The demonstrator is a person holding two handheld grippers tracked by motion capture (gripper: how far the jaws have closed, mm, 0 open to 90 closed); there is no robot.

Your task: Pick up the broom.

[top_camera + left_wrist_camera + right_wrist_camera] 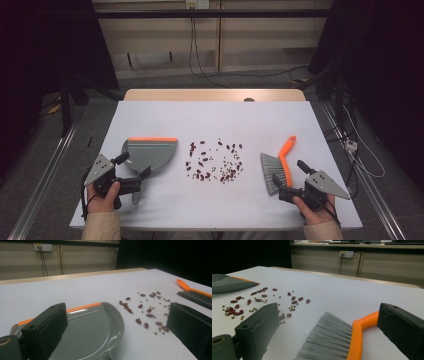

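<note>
While both grippers are held at the near edge, the scene is logged near to far
Left gripper (142, 180): held in a hand at the near left; jaws stand apart with nothing clamped; the near end of the dustpan is seen between them in the left gripper view
Right gripper (276, 186): held in a hand at the near right; jaws stand apart, nothing gripped; the brush's bristles and orange handle are seen between them in the right gripper view
Dustpan (150, 152): grey with an orange lip at its far edge, laid flat left of centre
Brush (280, 162): laid at the right, grey bristles near, orange handle angled far and right
Beans (215, 161): red and small green ones scattered between dustpan and brush
Table (215, 120): white surface, bare towards the far side
</note>
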